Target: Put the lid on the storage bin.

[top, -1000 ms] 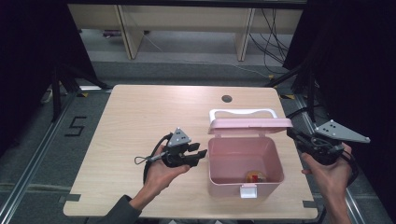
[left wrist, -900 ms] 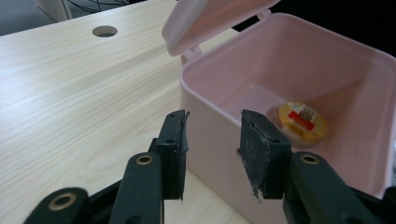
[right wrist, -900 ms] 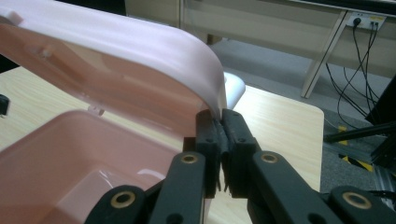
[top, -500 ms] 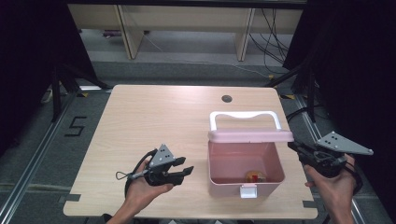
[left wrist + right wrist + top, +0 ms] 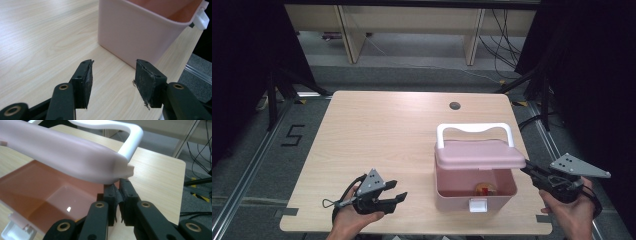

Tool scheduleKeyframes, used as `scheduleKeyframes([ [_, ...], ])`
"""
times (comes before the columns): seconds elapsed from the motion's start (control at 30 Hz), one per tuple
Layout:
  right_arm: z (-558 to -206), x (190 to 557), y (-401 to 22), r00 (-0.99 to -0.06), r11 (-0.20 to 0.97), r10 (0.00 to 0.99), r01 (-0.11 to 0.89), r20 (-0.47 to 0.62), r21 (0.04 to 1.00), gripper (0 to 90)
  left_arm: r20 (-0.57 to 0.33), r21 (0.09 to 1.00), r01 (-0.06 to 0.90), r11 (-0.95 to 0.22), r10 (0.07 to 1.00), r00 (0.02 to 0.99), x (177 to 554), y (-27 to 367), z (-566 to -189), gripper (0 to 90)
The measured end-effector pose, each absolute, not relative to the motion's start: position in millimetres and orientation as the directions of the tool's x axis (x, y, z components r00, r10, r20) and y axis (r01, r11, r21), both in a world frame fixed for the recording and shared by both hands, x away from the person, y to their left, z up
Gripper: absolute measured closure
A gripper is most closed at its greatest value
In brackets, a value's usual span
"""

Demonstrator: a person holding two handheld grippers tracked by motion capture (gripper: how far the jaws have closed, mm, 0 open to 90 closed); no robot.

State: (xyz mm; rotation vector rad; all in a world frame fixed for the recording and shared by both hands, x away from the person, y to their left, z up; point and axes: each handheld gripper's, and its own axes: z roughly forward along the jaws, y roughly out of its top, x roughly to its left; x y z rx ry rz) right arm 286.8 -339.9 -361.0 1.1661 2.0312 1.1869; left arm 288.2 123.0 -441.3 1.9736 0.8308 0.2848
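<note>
At about four o'clock on the table [image 5: 382, 130], near the person's edge, stands the pink box [image 5: 462, 200], its lid [image 5: 479, 155] hanging partway over the opening, neither flat shut nor thrown back, with the white handle [image 5: 474, 129] standing up behind it at twelve o'clock. The right gripper [image 5: 524, 169] sits at the box's three o'clock with its jaws pressed together. In the right gripper view its tips [image 5: 118, 186] lie just under the lid's [image 5: 62, 152] corner tab, with nothing visibly caught between them. This looks like a closed claw used as a prop or guide, so the lid moves on its hinge under control rather than dropping. The left gripper [image 5: 398, 191] rests at seven o'clock on the table, well apart from the box. Its jaws have just been opening and stand spread with only bare wood between them, pointed toward the box's side wall [image 5: 130, 35] in the left gripper view, probably clear of the lid's path and ready to steady the box. A small orange-and-yellow thing [image 5: 484, 189] lies on the box floor, too small to name, and the white latch [image 5: 478, 205] hangs at six o'clock on the front wall. The surface is pale wood-grain laminate with rounded corners and a dark cable hole [image 5: 455, 105] near its far edge. Around it are grey floor with a taped "5" [image 5: 294, 135] at nine o'clock, dark curtains either side, and pale furniture legs and loose cables at twelve o'clock.
</note>
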Motion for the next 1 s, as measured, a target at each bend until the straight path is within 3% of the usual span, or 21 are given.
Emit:
scheduleKeyframes([
  [0.23, -369.6, 282.5, -343.1, -0.526, 0.286, 0.85, 0.418, -0.028, 0.862, 85.5, -0.136, 0.837, 0.443, -0.32, 0.663, 0.736, 281.0, 129.9, -443.7, 43.9],
  [0.37, -375.4, 278.5, -341.9, -0.527, 0.259, 0.85, 0.453, 0.021, 0.853, 86.7, -0.135, 0.832, 0.45, -0.323, 0.67, 0.73, 276.9, 134.2, -445.0, 40.7],
  [0.63, -383.1, 277.1, -341.9, -0.567, 0.309, 0.824, 0.452, 0.002, 0.837, 86.5, -0.135, 0.823, 0.455, -0.341, 0.66, 0.739, 273.0, 137.0, -450.6, 40.7],
  [1.0, -393.0, 267.9, -349.0, -0.549, 0.291, 0.835, 0.486, 0.029, 0.824, 85.1, -0.136, 0.825, 0.452, -0.339, 0.658, 0.741, 269.5, 138.5, -454.5, 40.7],
])
